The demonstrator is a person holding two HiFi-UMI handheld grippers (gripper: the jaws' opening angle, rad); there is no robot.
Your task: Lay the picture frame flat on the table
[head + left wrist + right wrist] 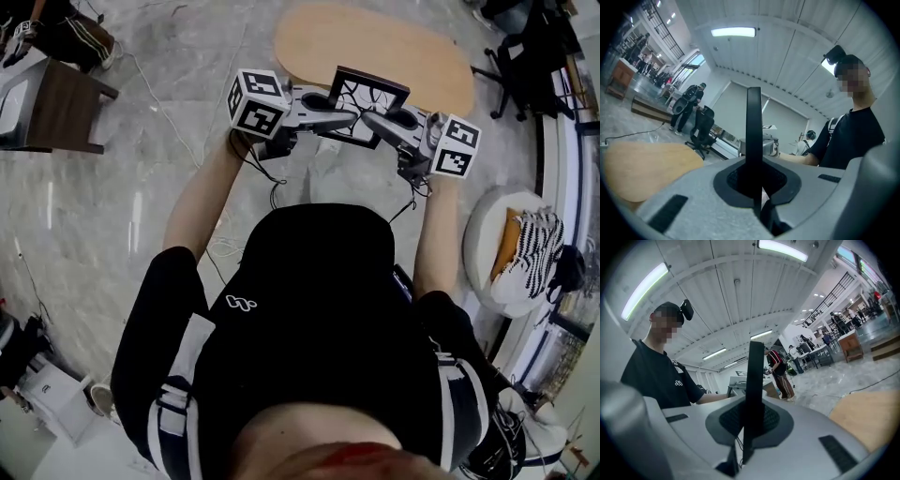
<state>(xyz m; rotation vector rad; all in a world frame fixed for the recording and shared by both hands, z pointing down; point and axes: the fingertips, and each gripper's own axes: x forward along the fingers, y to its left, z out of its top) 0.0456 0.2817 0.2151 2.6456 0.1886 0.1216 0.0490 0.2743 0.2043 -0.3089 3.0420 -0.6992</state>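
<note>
We hold the picture frame (370, 94) upright at the table's (375, 42) near edge, and it is not yet lying on the table. The left gripper (330, 119) is clamped on the frame's left part and the right gripper (382, 120) on its right part. Each gripper view shows a thin black edge (753, 136) pinched between closed jaws.

The frame's long side runs along the table's near edge, so both grippers are equally close to it and neither leads. The bare wooden top lies just beyond the frame, away from us. We judge that the next move is to carry the frame forward over the top and tip it down flat.

Nothing on the table holds anything. On the floor (169, 56) off the table's right end, a round white tub or seat (483, 234) (we cannot tell which) carries striped and orange cloth.
</note>
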